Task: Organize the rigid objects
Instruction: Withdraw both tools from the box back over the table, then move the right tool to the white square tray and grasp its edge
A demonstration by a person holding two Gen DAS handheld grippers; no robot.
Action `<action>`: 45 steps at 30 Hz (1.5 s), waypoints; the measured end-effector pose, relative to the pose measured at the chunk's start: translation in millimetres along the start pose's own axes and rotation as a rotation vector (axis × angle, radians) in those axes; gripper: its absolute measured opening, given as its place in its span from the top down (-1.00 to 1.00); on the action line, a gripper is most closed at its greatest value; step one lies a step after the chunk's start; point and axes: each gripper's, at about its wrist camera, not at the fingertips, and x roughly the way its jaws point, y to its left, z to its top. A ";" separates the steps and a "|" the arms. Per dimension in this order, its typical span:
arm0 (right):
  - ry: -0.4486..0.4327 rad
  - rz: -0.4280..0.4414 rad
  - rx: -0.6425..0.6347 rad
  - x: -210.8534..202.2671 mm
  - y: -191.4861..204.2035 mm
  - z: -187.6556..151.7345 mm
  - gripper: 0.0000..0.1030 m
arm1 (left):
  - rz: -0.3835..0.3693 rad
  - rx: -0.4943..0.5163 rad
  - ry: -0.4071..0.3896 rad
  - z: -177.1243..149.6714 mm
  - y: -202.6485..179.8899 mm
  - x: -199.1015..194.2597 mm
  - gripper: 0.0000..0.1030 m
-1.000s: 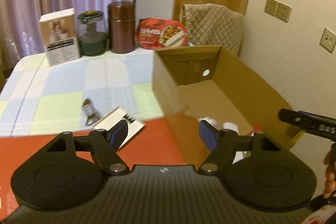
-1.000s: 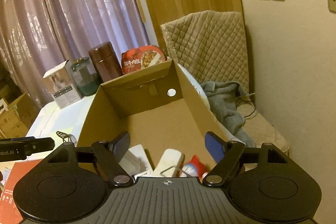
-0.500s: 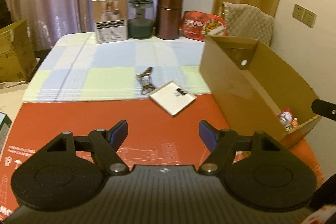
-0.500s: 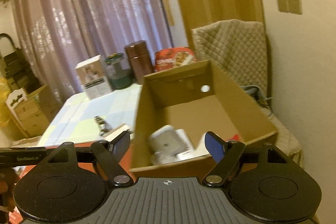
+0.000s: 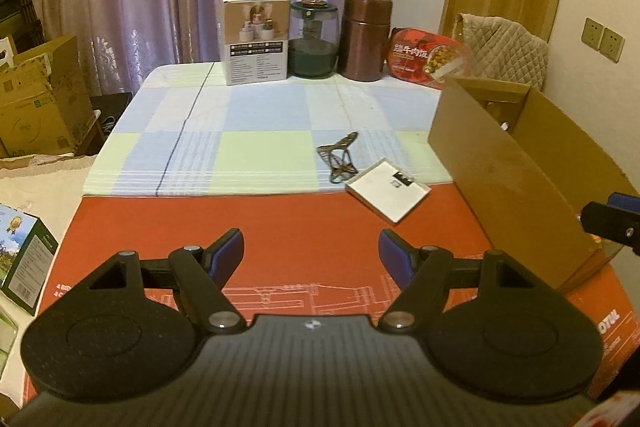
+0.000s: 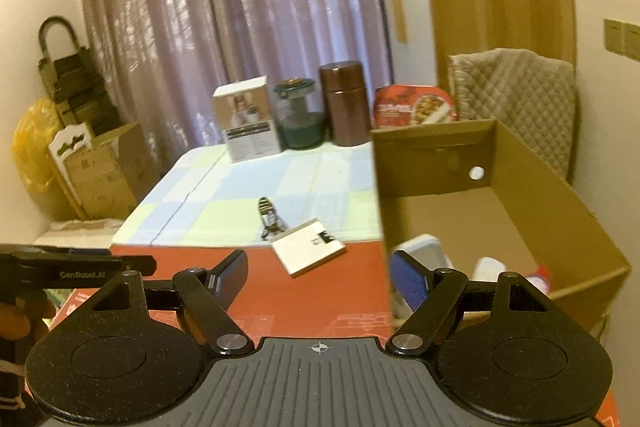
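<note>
A flat white box (image 5: 388,193) (image 6: 308,246) lies on the table where the checked cloth meets the red mat. Just behind it rests a small metal tool (image 5: 340,159) (image 6: 270,219). An open cardboard box (image 5: 516,163) (image 6: 520,195) stands at the right with several white and red items (image 6: 488,269) inside. My left gripper (image 5: 311,254) hangs open over the red mat (image 5: 280,223), well short of the white box, with nothing between its fingers. My right gripper (image 6: 320,277) is open and empty too, straddling the cardboard box's left wall.
At the table's far edge stand a white carton (image 5: 256,37), a glass jar (image 5: 314,39), a brown canister (image 5: 366,37) and a red food pack (image 5: 426,59). Cardboard boxes (image 5: 40,99) sit on the floor at left. A quilted chair (image 5: 506,47) stands behind the box.
Both grippers have swung left, away from the cardboard box's inside. The white box and the tool now lie ahead of them. Neither gripper's opening has changed.
</note>
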 end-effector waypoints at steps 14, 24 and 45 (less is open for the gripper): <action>0.095 0.011 -0.102 106.6 31.9 -21.5 -0.46 | 0.011 0.004 0.027 4.3 39.5 65.1 -0.37; 0.163 -0.031 -0.117 184.2 22.6 -31.0 -0.46 | -0.043 0.018 0.055 5.5 44.5 126.1 -0.36; 0.166 -0.087 -0.140 246.9 11.0 -38.5 -0.46 | -0.162 0.017 0.024 37.9 22.7 186.0 -0.35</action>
